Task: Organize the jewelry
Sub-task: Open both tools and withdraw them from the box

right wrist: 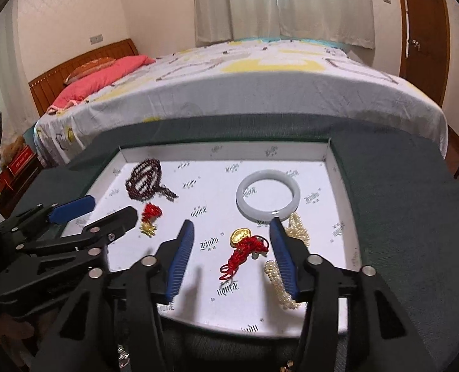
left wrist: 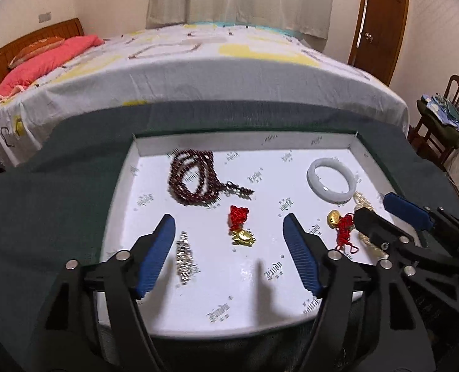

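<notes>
Hovering spread-jawed, both grippers [left wrist: 229, 232] [right wrist: 232, 241] over tray [left wrist: 291, 310], silver chain [left wrist: 184, 257], seemingly, left view only.

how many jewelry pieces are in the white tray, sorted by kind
Bead strands: 2, the dark red bead string and the pearl strand
Bangles: 1, the white bangle
Red cord charms with gold pieces: 2, one mid-tray and one near the bangle
Silver chain bracelets: 1
Total: 6
</notes>
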The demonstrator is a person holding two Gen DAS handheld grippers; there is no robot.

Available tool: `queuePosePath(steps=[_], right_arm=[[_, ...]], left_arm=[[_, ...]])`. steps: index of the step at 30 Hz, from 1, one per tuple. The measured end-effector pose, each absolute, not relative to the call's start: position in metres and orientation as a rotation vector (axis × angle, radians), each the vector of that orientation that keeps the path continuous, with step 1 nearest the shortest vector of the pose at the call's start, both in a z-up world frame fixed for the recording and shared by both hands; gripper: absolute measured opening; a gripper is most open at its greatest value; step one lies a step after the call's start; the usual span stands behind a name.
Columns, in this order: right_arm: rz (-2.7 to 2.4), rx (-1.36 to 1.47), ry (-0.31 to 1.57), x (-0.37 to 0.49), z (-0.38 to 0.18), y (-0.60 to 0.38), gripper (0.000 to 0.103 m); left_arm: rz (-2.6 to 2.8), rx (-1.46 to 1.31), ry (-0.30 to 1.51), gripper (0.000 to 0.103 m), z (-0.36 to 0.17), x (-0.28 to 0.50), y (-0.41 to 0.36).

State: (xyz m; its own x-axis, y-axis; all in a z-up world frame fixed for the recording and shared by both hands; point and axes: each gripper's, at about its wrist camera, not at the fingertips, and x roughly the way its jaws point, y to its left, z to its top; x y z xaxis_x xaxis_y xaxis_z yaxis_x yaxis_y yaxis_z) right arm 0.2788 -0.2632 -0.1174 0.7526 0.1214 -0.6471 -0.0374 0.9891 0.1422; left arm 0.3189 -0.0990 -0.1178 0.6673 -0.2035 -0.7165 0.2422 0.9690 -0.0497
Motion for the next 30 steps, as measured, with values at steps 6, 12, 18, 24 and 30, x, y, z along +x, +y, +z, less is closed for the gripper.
queuePosePath(steps=[6, 12, 18, 24, 30], right_arm=[[0.085, 0.125, 0.686, 0.254, -0.100, -0.266, 0.053], [0.074, 0.132, 0.681, 0.227, -0.095, -0.268, 0.054], [0.056, 0.137, 0.701, 0.198, -0.104, -0.273, 0.054], [0.032, 0.149, 0.738, 0.171, -0.121, -0.283, 0.054], [-0.002, 0.154, 0.767, 0.151, -0.137, -0.290, 0.054]], left_arm=[[-0.225, 0.058, 0.758, 0.079, -0.095, 0.300, -0.082], [-0.193, 0.080, 0.756, 0.086, -0.089, 0.273, -0.063], [-0.145, 0.023, 0.799, 0.086, -0.098, 0.243, -0.040], [-0.072, 0.029, 0.819, 0.086, -0.112, 0.209, -0.025], [-0.055, 0.012, 0.876, 0.086, -0.131, 0.191, -0.018]])
